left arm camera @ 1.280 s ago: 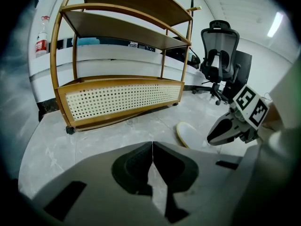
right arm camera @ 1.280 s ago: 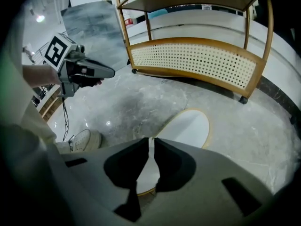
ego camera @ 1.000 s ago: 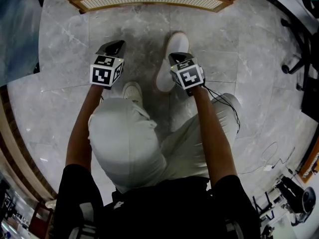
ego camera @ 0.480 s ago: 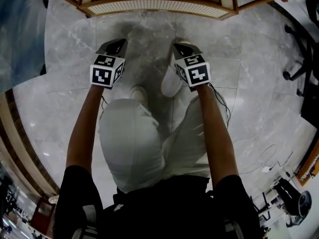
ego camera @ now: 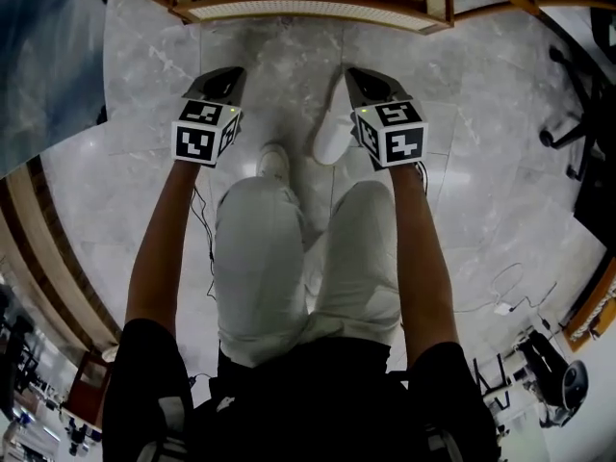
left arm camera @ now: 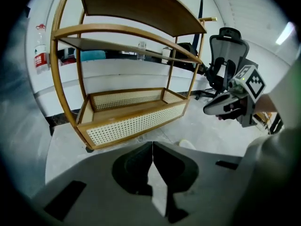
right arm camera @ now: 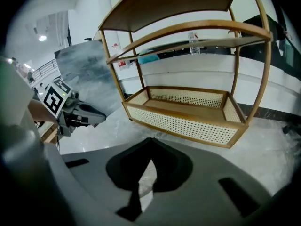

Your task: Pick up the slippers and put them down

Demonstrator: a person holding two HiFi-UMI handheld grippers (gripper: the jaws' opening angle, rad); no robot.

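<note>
**A:** What are the tools doing?
**B:** My left tool (left arm camera: 152,149) and right tool (right arm camera: 149,149) are both pressed together, gripping nothing.
**A:** And the slippers?
**B:** I see none. The woven cane tray (right arm camera: 188,108) of the wooden rack is bare, and there are only white shoes (ego camera: 333,138) on feet. Reaching down with the tools closed, I'd probably shove a slipper away.

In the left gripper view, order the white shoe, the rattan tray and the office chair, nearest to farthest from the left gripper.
1. White shoe, on the floor just past the left gripper, slightly right.
2. Rattan tray, ahead, low on the shelf.
3. Office chair, beyond the shelf, upper right.
</note>
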